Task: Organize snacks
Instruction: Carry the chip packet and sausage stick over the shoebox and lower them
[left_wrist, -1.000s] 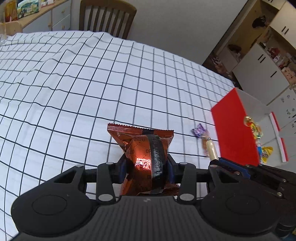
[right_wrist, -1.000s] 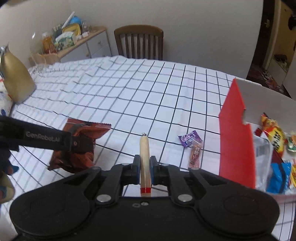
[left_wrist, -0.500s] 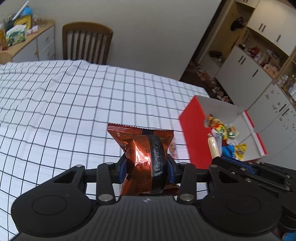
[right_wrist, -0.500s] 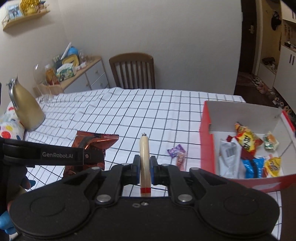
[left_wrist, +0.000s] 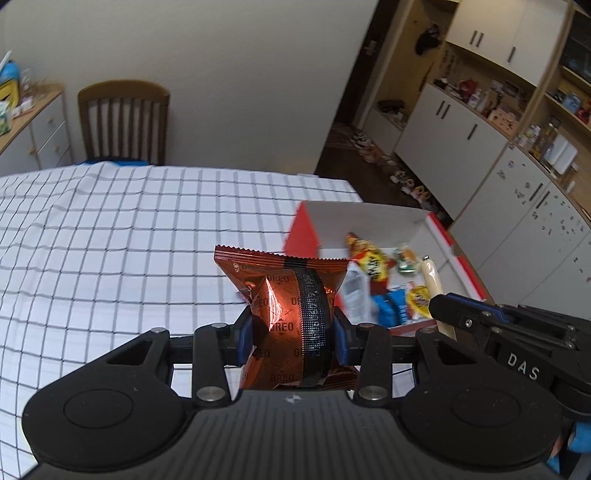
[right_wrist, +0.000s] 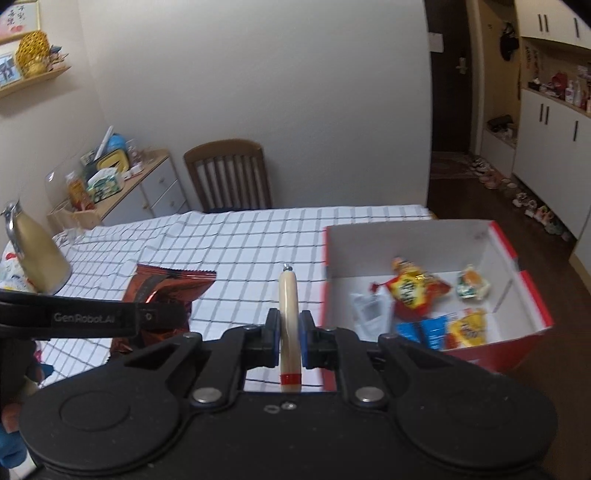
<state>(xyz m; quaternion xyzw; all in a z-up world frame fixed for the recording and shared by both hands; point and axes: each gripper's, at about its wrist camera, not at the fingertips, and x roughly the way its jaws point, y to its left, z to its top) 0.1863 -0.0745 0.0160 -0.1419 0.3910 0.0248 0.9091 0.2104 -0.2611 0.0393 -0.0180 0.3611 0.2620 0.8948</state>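
Observation:
My left gripper is shut on an orange-brown Oreo packet and holds it above the checked tablecloth. It also shows in the right wrist view. My right gripper is shut on a cream sausage stick with a red band, also seen in the left wrist view. A red box with white inside sits at the table's right and holds several snack packets. Both grippers are high, left of the box.
A wooden chair stands at the table's far side. A gold bottle stands at the left of the table. A sideboard with clutter is behind it. White cabinets line the right wall.
Both grippers have risen and tilted up with their snacks, so the box's inside and the room now show. The loose candies on the cloth are out of sight.

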